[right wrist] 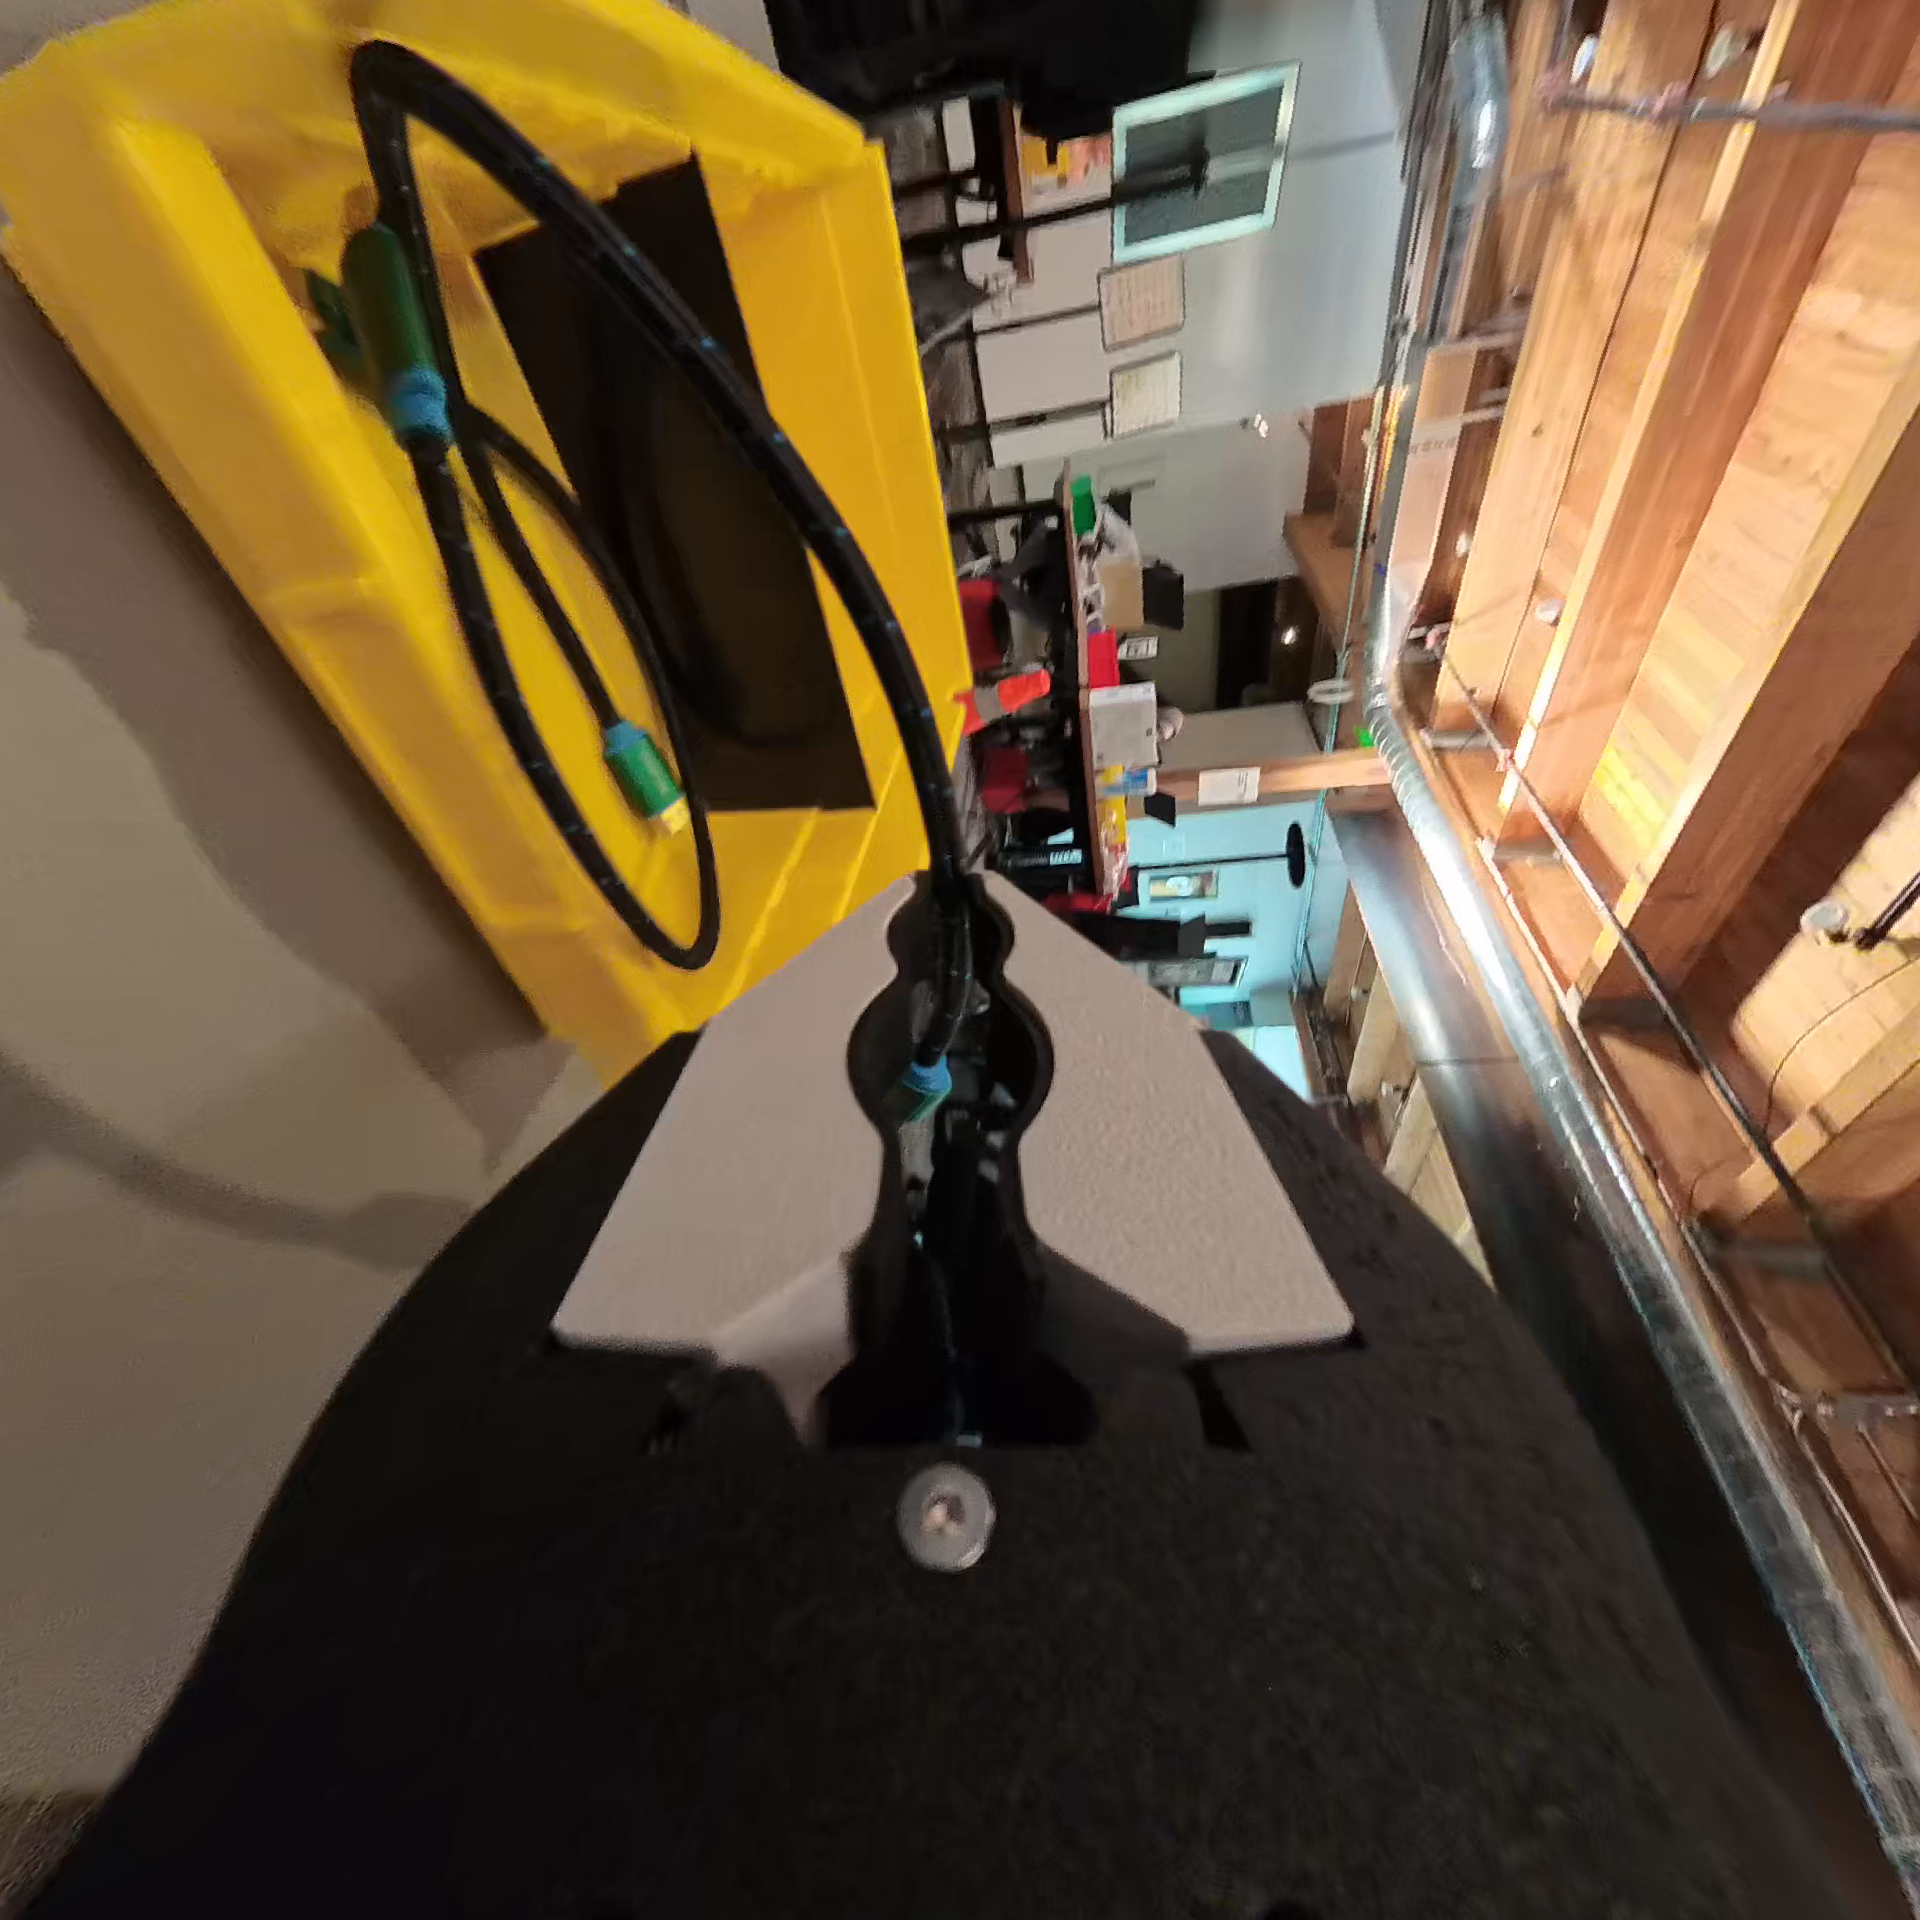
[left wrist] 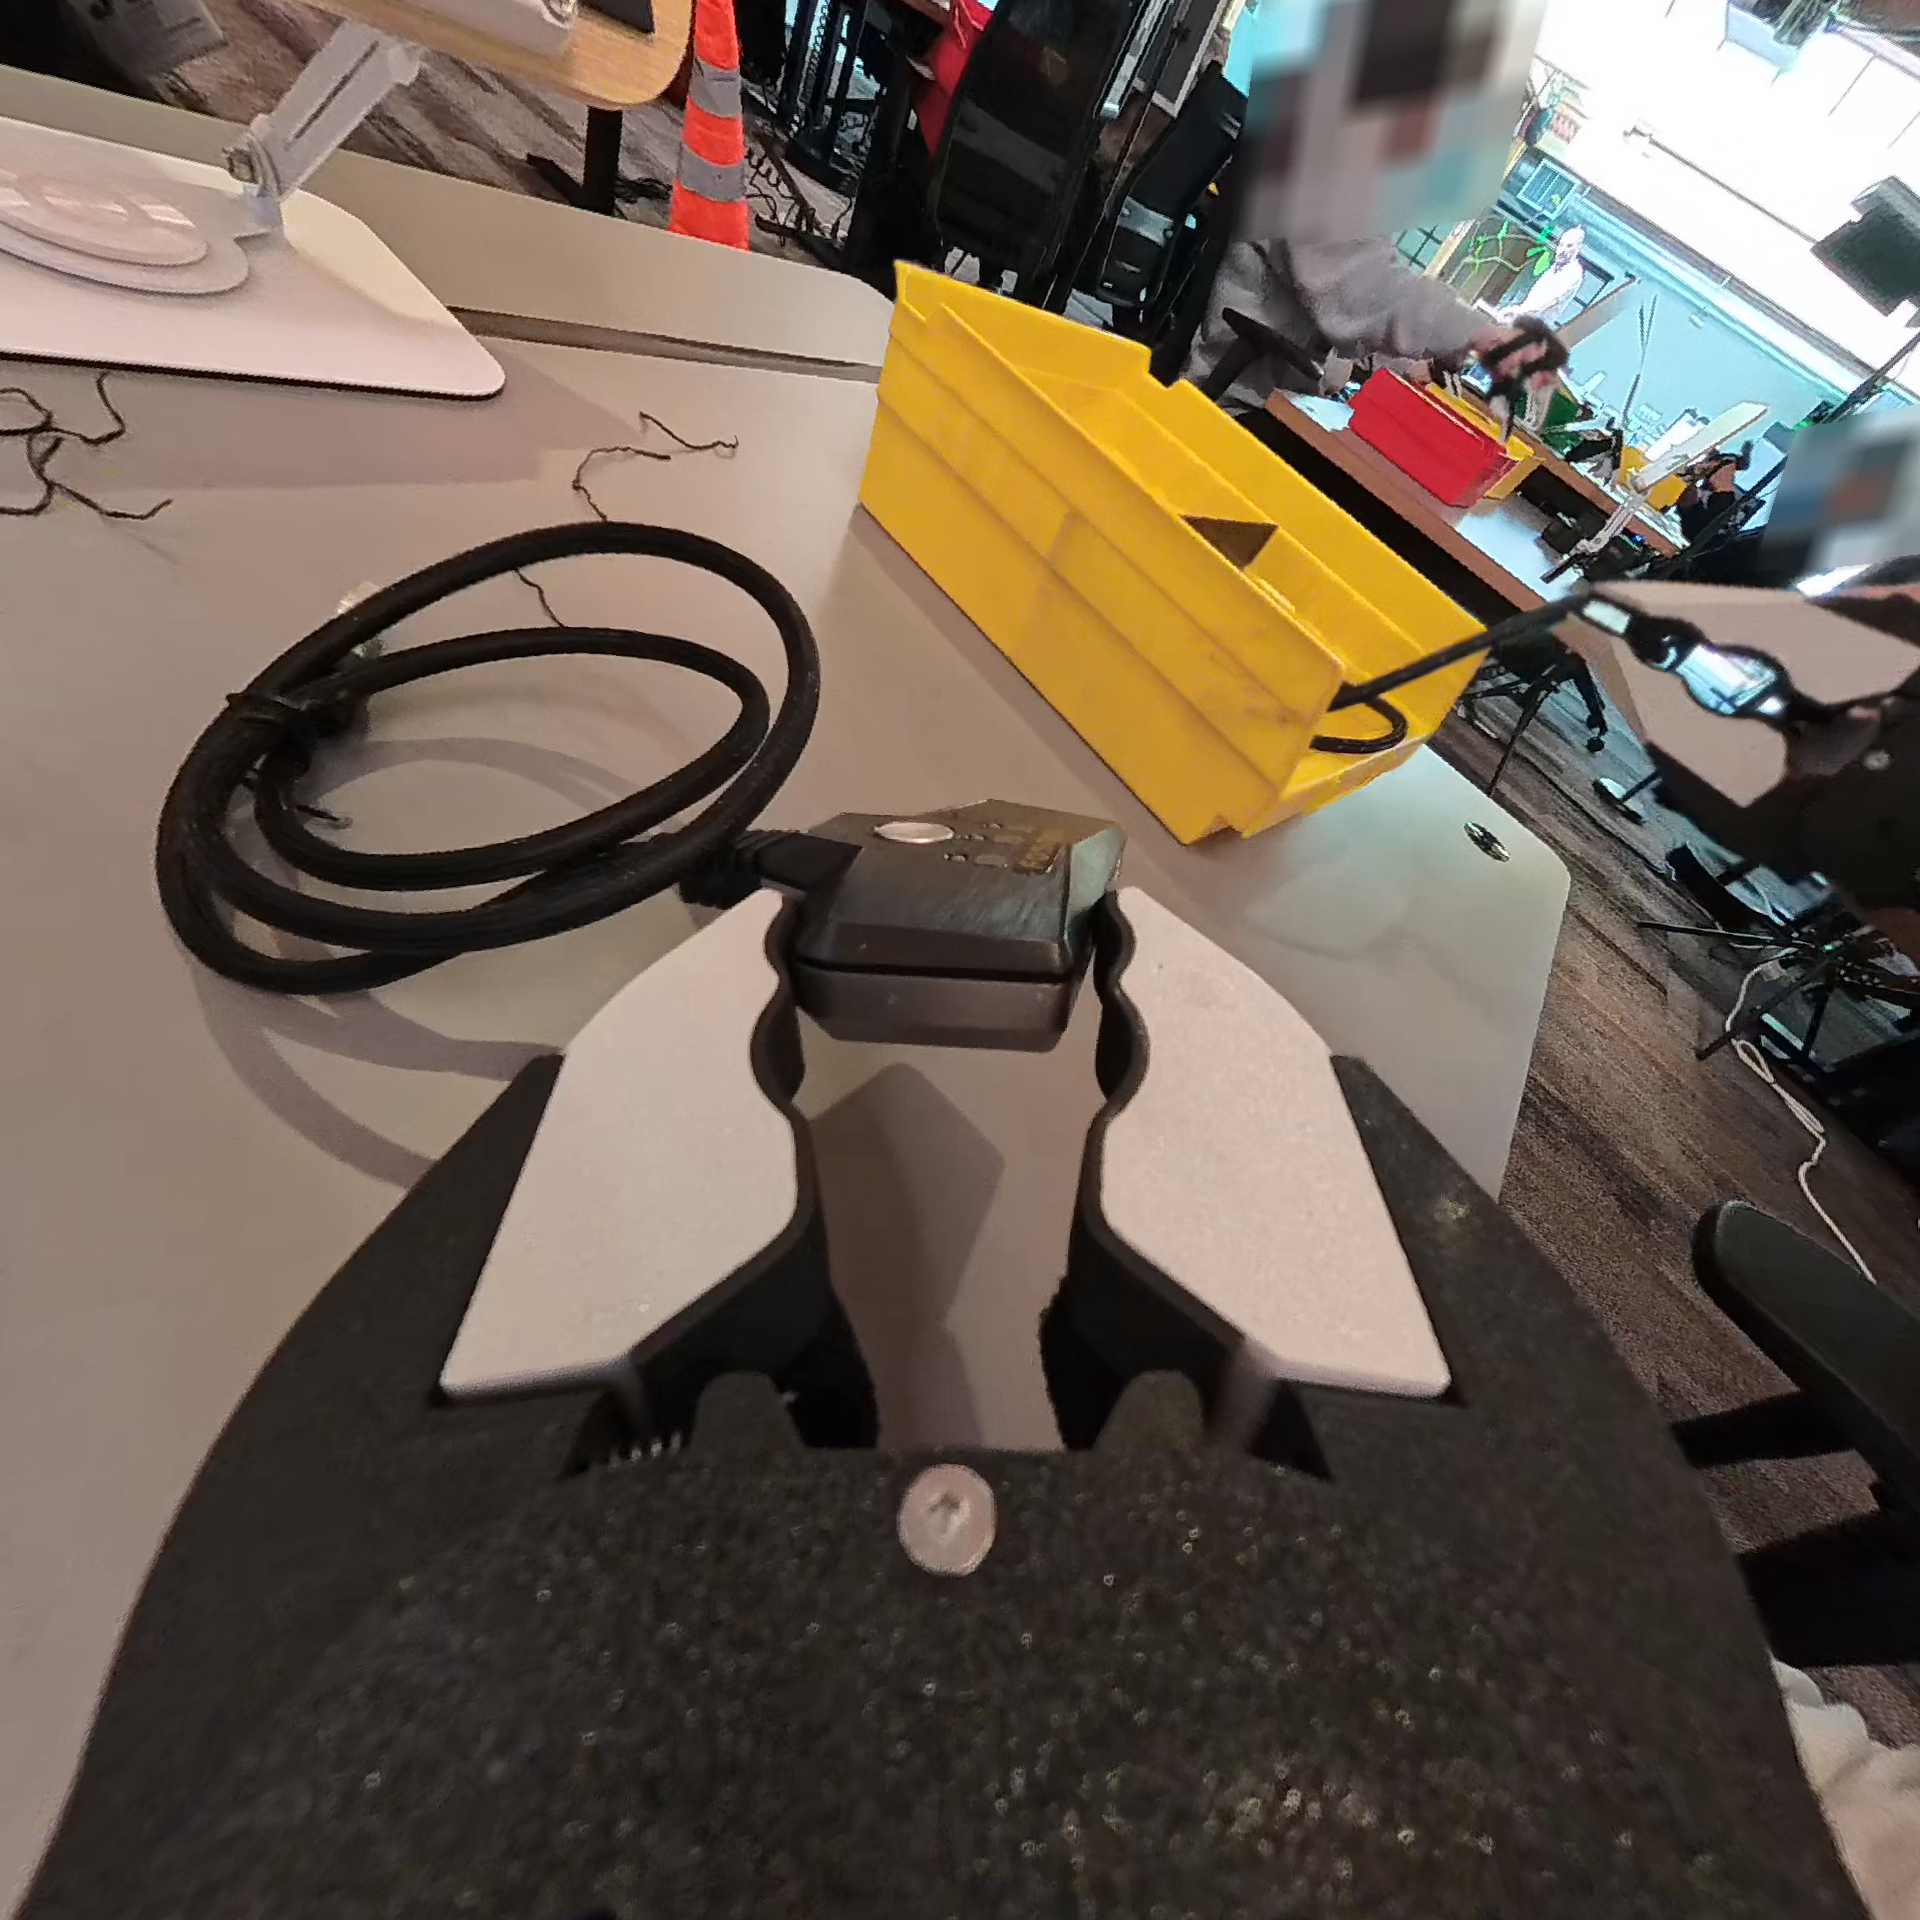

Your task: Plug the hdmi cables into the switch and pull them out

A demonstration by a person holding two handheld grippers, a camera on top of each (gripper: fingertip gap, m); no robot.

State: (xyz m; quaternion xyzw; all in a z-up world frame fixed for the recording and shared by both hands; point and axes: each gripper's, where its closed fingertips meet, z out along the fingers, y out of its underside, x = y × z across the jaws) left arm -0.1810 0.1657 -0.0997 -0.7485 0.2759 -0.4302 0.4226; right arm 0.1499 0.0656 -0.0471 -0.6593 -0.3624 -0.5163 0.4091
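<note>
Grey and smooth, the table point(left wrist: 312, 1039) is set in a busy workshop, with an orange traffic cone point(left wrist: 712, 135) and other benches seen behind it. A yellow plastic bin point(left wrist: 1091, 561) is placed on the table beyond the switch, near its far right edge; a white stand base point(left wrist: 260, 301) and loose black threads point(left wrist: 62, 457) are seen at the far left. A coiled black braided cable point(left wrist: 436, 769) is laid on the table to the left and is plugged into the left side of the dark HDMI switch point(left wrist: 945, 925). The switch is gripped across its near end by the left gripper point(left wrist: 940, 971), whose jaws are closed against its sides. Small markings on the switch top are too blurred to be read. In the right wrist view, a black braided HDMI cable point(right wrist: 727, 416) with green plugs is clamped just above one green plug by the right gripper point(right wrist: 951, 925), while its other green plug point(right wrist: 644, 769) is left lying inside the bin point(right wrist: 208, 416).
</note>
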